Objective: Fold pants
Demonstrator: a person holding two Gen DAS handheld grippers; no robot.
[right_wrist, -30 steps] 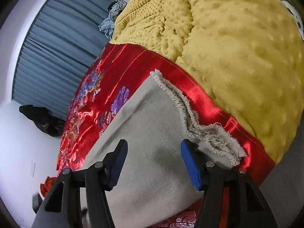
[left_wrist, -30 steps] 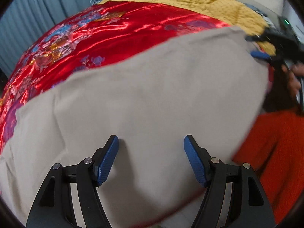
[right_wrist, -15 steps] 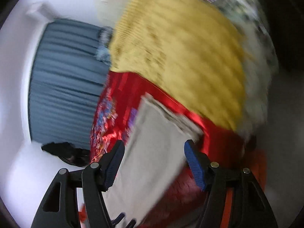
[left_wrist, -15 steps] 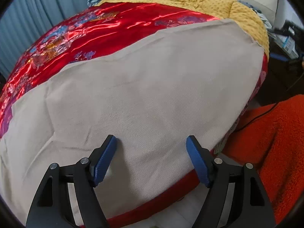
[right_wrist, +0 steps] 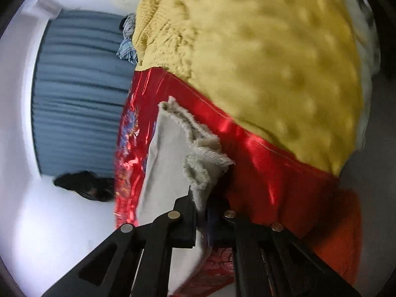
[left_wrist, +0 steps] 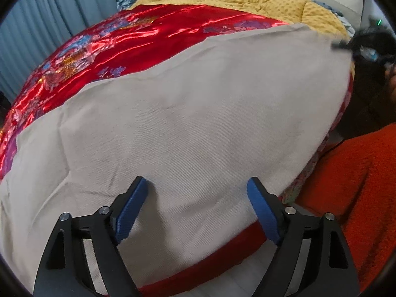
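We are looking at the pants (left_wrist: 188, 123) lying flat across the middle of the left view, on the red cover (left_wrist: 138, 37), with their frayed hem (right_wrist: 205, 153) at the centre of the right view. The right gripper (right_wrist: 204, 212) is clamping that hem between its closed fingers, so we are judging a fold to be starting at the leg end. The left gripper (left_wrist: 195, 203) is hanging over the cloth low in the frame, fingers apart and empty. Next we are expecting the hem to need carrying over toward the far end while the left pins the cloth. The waistband is lying out of frame, the right view is blurring, and the yellow blanket (right_wrist: 272, 61) is filling its upper right.
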